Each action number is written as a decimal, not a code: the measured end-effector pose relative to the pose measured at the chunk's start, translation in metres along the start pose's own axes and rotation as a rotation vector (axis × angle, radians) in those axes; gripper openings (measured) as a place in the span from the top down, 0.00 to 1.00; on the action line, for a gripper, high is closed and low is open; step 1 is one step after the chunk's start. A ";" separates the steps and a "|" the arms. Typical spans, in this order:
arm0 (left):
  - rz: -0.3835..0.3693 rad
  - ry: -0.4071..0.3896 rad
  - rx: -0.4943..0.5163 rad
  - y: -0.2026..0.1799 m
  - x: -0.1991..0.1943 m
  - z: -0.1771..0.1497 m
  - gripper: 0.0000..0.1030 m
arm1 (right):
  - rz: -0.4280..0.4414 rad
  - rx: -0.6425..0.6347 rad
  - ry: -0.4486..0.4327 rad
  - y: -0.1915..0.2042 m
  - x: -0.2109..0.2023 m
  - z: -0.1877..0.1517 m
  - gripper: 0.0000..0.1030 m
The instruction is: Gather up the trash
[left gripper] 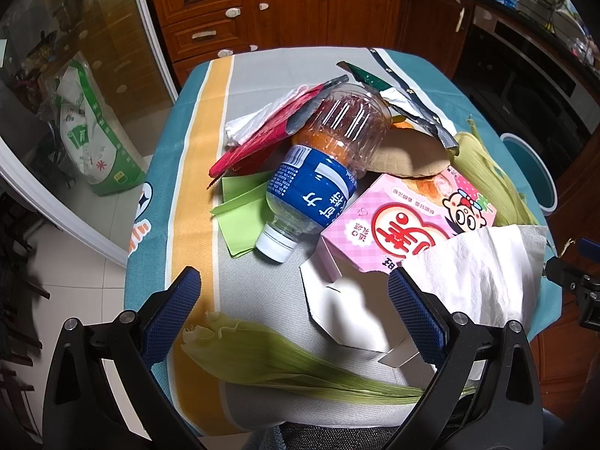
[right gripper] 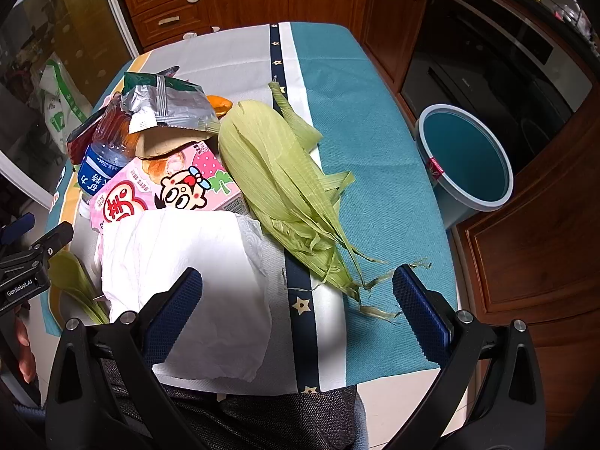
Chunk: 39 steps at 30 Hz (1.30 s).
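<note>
Two claws spread, empty — left claw (left gripper: 294, 292), right claw (right gripper: 298, 292). Trash heaped mid-counter (right gripper: 375, 120); bin (right gripper: 465, 157) at 2 o'clock. Paper towel (right gripper: 187, 262) nearest: light, soft — pinch near edge. Corn husk (right gripper: 270, 161) limp; bottle (left gripper: 315, 172) slippery.

A clear, glossy ribbed plastic bottle (left gripper: 326, 150) lies beside a crinkled silver foil packet (right gripper: 168, 107), soft matt white paper towel (right gripper: 187, 281), fibrous green corn husks (right gripper: 281, 172) and a woven teal cloth (right gripper: 375, 195).
</note>
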<state>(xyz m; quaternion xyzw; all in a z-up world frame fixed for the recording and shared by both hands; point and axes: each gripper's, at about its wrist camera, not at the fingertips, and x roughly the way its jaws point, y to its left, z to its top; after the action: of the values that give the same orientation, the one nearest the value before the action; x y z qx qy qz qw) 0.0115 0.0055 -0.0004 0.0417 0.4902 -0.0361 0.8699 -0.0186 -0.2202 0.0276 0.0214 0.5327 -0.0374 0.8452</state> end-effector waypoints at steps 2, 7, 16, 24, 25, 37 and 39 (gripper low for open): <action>0.000 0.000 0.000 0.000 0.000 0.000 0.03 | -0.001 -0.001 0.000 0.000 0.000 0.000 0.05; -0.003 0.004 0.001 0.000 0.004 -0.001 0.03 | 0.001 -0.002 0.001 0.000 0.000 0.000 0.05; -0.100 -0.009 0.064 0.001 -0.005 0.026 0.03 | -0.004 -0.153 -0.057 0.004 -0.004 0.022 0.05; -0.279 -0.043 0.115 -0.022 -0.013 0.085 0.03 | 0.034 -0.116 -0.072 -0.010 -0.004 0.051 0.05; -0.271 -0.043 0.135 -0.029 -0.011 0.095 0.03 | 0.039 -0.111 -0.065 -0.011 -0.001 0.053 0.05; -0.157 0.020 0.211 0.000 0.033 0.152 0.03 | 0.206 -0.127 -0.035 0.009 0.015 0.090 0.05; -0.124 0.023 0.215 0.017 0.033 0.141 0.03 | 0.230 -0.200 -0.032 0.034 0.019 0.096 0.05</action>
<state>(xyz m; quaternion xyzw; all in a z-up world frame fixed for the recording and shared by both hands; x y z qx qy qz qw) 0.1502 0.0065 0.0448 0.1048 0.4949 -0.1415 0.8509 0.0789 -0.1946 0.0519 -0.0025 0.5141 0.1127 0.8503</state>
